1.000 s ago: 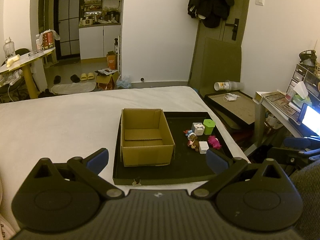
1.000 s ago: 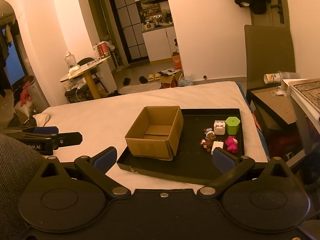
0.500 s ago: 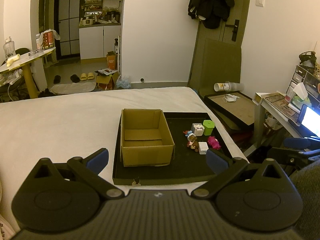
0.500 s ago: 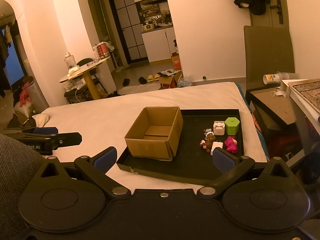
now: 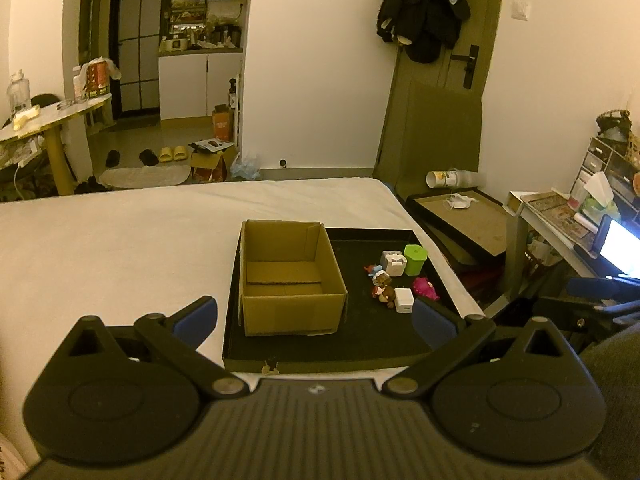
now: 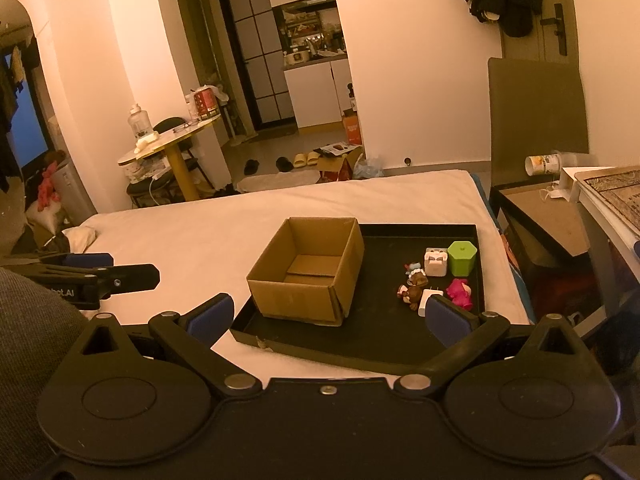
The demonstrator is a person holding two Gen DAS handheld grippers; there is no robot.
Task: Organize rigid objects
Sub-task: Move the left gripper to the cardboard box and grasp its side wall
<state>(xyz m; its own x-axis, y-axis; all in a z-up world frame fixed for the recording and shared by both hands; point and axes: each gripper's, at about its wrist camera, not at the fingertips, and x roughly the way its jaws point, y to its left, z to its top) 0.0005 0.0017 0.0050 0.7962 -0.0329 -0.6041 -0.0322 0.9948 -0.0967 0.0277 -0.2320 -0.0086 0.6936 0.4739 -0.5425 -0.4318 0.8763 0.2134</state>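
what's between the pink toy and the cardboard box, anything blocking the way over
A few small items sit between them on the black tray: the brown figures and a white cube lie left of the pink toy. Lifted over them, nothing visible blocks the open cardboard box.

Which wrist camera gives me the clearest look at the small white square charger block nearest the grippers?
Left wrist: the small white square charger block shows whole beside the brown figurines. In the right wrist view the right gripper's blue fingertip covers part of it.
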